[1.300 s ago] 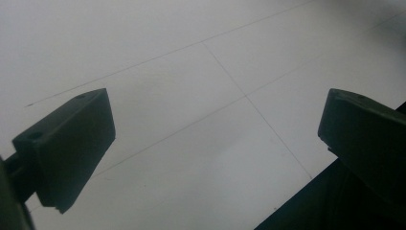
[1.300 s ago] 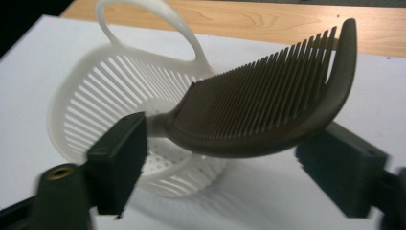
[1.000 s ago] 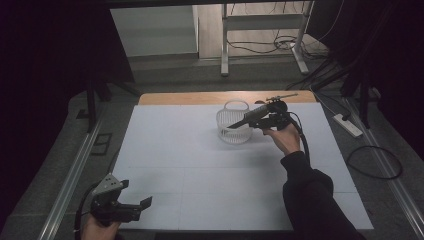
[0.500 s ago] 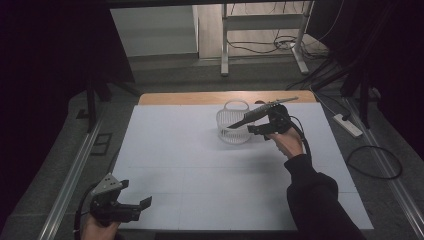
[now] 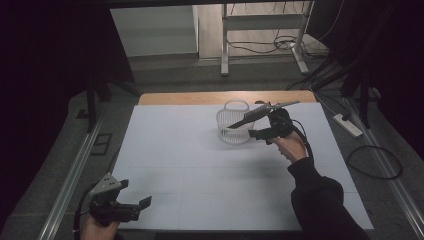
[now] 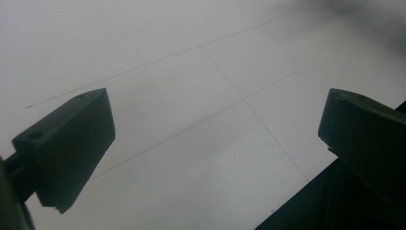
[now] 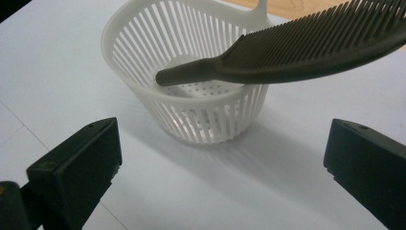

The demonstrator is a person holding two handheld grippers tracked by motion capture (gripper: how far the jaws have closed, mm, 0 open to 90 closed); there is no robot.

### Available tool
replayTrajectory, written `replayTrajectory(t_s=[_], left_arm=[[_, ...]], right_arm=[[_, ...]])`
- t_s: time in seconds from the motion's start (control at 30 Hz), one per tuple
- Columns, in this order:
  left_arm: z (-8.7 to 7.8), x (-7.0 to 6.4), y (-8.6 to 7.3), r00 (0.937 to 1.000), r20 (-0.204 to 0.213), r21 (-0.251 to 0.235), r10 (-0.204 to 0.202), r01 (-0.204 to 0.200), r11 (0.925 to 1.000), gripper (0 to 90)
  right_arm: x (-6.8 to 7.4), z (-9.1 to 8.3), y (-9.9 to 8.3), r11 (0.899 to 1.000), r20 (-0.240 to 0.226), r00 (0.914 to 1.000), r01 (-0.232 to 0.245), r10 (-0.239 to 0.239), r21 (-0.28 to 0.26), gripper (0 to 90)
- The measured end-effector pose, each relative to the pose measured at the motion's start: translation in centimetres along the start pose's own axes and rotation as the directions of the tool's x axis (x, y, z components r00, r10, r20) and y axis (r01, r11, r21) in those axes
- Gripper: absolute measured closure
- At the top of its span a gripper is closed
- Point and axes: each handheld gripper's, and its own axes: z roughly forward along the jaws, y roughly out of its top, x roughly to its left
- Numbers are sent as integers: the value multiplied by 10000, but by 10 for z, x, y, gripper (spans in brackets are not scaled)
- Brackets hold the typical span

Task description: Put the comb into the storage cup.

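Observation:
A white slatted plastic basket [image 5: 232,125] stands on the white table top [image 5: 185,155] toward the far middle. A dark comb [image 5: 262,112] leans in it, handle end down inside the basket and toothed end sticking up to the right over the rim. In the right gripper view the basket [image 7: 191,100] and the comb [image 7: 297,48] lie just ahead. My right gripper [image 5: 256,133] [image 7: 224,146] is open just right of the basket, below the comb, holding nothing. My left gripper [image 5: 139,207] [image 6: 215,129] is open and holds nothing over the near left corner of the table.
A strip of bare wood [image 5: 200,98] shows along the table's far edge. A power strip [image 5: 348,125] and cables [image 5: 372,162] lie on the floor to the right. Metal rails [image 5: 70,175] run along the table's left side.
My right gripper has dropped back slightly toward the person and away from the comb, which stays leaning in the basket. The left gripper has not moved.

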Motion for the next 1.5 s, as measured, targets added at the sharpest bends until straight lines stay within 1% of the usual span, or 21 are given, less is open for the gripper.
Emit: replayTrajectory(t_s=[0.13, 0.23, 0.33, 0.5, 0.77, 0.93, 1.07, 1.4, 1.5], left_arm=[[0, 0, 0, 10000, 22, -6, -12, 12, 10000, 0], [0, 0, 0, 10000, 26, -11, -15, 15, 10000, 0], [0, 0, 0, 10000, -11, -12, -11, 11, 10000, 0], [-1, 0, 0, 9999, -124, -71, 30, -31, 10000, 0], [-1, 0, 0, 10000, -81, -73, 29, -30, 10000, 0], [-1, 0, 0, 10000, -43, -75, 20, -21, 10000, 0], [-1, 1, 0, 10000, -21, -81, 20, -21, 10000, 0], [-1, 1, -1, 10000, 20, -90, -13, 13, 10000, 0], [-1, 1, -1, 10000, 16, -72, -2, 2, 10000, 0]], right_arm=[[2, -3, -2, 9999, 28, 9999, 110, -110, -55, 0], [5, -5, -4, 9988, 179, 9986, 494, -493, -40, 0], [10, -8, -5, 9972, 324, 9967, 735, -739, 127, 0], [13, -12, -9, 9980, 196, 9978, 634, -635, 82, 0], [19, -17, -20, 9965, 10, 9968, 793, -794, 268, 0], [23, -21, -25, 9963, -95, 9965, 832, -830, 198, 0], [26, -24, -30, 9952, -167, 9952, 964, -961, 159, 0], [33, -27, -40, 9911, -244, 9914, 1290, -1282, 322, 0], [35, -30, -42, 9901, -256, 9902, 1382, -1376, 254, 0]])
